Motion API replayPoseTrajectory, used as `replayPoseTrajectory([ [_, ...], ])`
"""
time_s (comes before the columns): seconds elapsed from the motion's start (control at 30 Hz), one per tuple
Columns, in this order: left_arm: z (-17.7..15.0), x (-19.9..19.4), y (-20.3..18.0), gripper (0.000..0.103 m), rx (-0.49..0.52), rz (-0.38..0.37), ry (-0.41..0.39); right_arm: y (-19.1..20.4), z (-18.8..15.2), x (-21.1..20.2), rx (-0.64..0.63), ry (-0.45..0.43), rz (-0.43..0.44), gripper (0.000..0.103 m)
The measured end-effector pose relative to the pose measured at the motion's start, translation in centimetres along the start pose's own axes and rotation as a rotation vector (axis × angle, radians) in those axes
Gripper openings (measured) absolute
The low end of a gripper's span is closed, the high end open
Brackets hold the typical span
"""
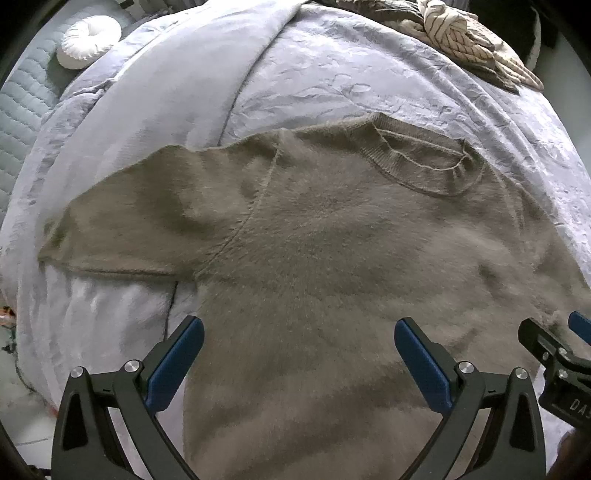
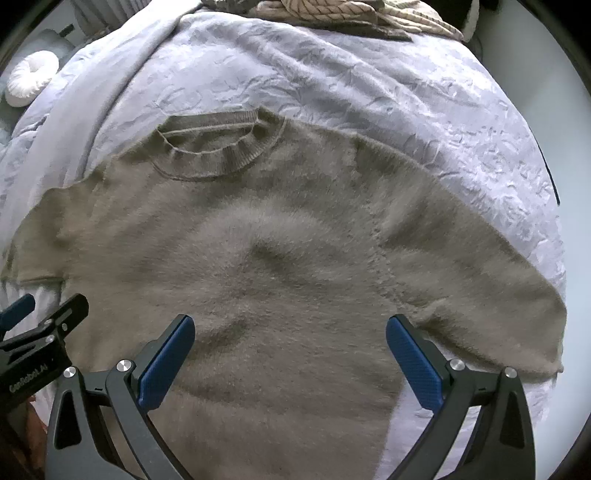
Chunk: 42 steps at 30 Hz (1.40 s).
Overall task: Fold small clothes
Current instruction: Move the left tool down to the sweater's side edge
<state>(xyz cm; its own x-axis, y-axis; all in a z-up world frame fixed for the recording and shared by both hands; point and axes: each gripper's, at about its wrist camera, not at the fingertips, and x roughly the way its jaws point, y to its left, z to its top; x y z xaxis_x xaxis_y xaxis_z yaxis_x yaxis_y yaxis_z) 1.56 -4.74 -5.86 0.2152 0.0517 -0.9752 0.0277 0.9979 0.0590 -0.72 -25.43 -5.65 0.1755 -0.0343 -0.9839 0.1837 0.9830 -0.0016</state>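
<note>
A fuzzy taupe short-sleeved sweater [image 1: 314, 240] lies flat, front up, on a pale lavender bedspread [image 1: 332, 74], collar away from me. It fills the right wrist view too [image 2: 277, 258]. My left gripper [image 1: 299, 343] is open and empty, hovering over the sweater's lower left body, near the left sleeve [image 1: 122, 225]. My right gripper [image 2: 290, 339] is open and empty over the lower right body, near the right sleeve [image 2: 491, 295]. Each gripper shows at the edge of the other's view.
A heap of striped and dark clothes [image 1: 465, 40] lies at the far edge of the bed; it also shows in the right wrist view [image 2: 351, 14]. A round white cushion [image 1: 88, 40] sits on a grey quilted surface at the far left.
</note>
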Motion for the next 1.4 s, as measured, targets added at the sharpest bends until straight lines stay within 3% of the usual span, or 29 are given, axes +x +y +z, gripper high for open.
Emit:
replayPoseTrajectory([
  [0.7, 1.2, 6.7, 3.8, 0.103, 0.044, -0.06, 0.008, 1.7, -0.6, 4.1, 0.115, -0.055, -0.017, 0.103],
  [1.4, 1.5, 7.3, 7.9, 0.103, 0.018, -0.076, -0.007, 6.0, 1.5, 4.5, 0.076, -0.058, -0.013, 0.103],
])
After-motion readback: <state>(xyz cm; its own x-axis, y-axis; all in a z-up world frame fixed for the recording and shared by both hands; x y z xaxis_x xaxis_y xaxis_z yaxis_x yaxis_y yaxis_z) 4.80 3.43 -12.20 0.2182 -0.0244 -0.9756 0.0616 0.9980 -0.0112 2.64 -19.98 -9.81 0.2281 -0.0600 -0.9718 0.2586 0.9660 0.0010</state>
